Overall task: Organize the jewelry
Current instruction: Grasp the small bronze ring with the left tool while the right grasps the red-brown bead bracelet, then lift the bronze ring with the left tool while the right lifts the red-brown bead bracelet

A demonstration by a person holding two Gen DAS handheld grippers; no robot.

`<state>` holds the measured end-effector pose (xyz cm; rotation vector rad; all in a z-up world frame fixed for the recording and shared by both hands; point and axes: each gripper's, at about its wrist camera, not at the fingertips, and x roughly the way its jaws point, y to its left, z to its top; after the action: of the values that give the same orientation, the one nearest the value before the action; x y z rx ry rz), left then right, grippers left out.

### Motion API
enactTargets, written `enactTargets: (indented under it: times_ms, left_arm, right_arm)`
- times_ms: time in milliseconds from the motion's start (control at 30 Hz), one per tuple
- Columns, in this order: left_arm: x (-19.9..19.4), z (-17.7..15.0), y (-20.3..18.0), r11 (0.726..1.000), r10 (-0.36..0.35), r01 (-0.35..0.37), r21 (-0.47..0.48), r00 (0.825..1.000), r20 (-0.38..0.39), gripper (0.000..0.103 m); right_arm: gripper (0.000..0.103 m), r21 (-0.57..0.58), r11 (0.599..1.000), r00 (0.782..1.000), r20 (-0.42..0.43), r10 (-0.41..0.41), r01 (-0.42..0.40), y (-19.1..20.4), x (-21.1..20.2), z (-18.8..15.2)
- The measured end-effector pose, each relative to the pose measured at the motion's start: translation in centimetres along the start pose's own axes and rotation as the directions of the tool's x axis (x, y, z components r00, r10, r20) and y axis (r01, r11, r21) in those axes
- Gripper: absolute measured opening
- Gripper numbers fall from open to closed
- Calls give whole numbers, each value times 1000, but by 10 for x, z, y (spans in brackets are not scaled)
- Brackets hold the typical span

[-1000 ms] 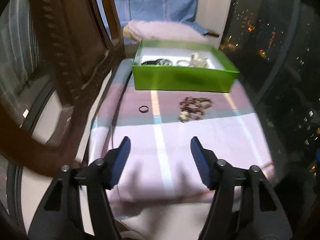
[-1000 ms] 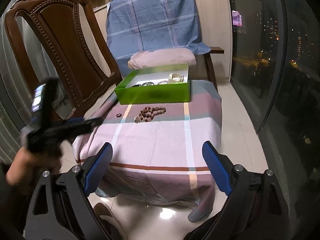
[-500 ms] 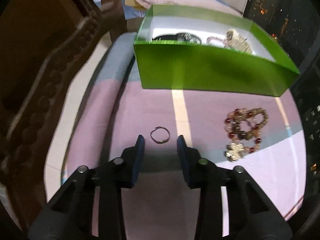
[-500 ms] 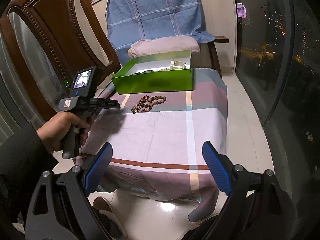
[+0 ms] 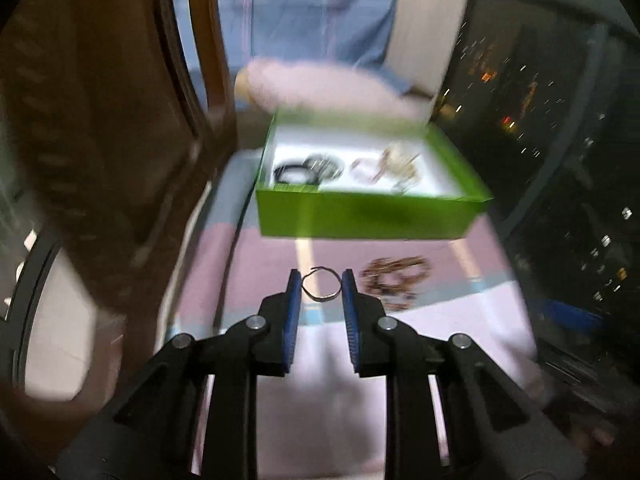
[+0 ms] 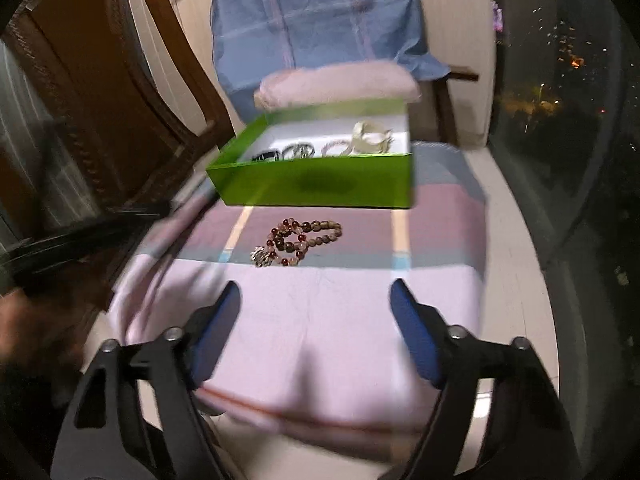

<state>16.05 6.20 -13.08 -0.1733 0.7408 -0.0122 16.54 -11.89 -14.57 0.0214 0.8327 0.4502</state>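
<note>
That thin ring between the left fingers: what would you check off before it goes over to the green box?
1. Ring sits between the left gripper fingers, which are closing: ok.
2. Pads firmly pinching the ring: cannot tell, picture blurred.
3. Ring clear of the cloth: cannot tell.
4. Green box open, with bare floor inside: ok.
5. Bead bracelet out of the ring's way: ok.
6. Right gripper holds nothing; its fingers are closing: ok.

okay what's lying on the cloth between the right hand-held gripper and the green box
In the right wrist view, the beaded bracelet lies on the striped cloth, between the right hand-held gripper and the green box. Otherwise that stretch is bare cloth.
</note>
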Motion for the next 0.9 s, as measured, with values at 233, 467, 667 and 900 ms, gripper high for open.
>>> enactTargets:
  times_ms: [233,467,667,900]
  left_arm:
    - [-98,-27,-4,998,-54,56,-10,992,111,21]
    - [-130,-41,6,998,-51,54,-18,990,135,21]
    - [-138,-42,11,998,-58,62,-22,987,152,21]
    - [-148,-32,-3,996,-85,86,-1,983,165,21]
  right_arm:
    - [43,47,999,991,-131,24,-18,4,95,16]
    - [10,35,999,988,-155,22,-17,16,129,23]
    - [8,61,995,988,-130,87,-80,18,111,26]
    - [8,22,988,986,70,153,-154,20,-27,36]
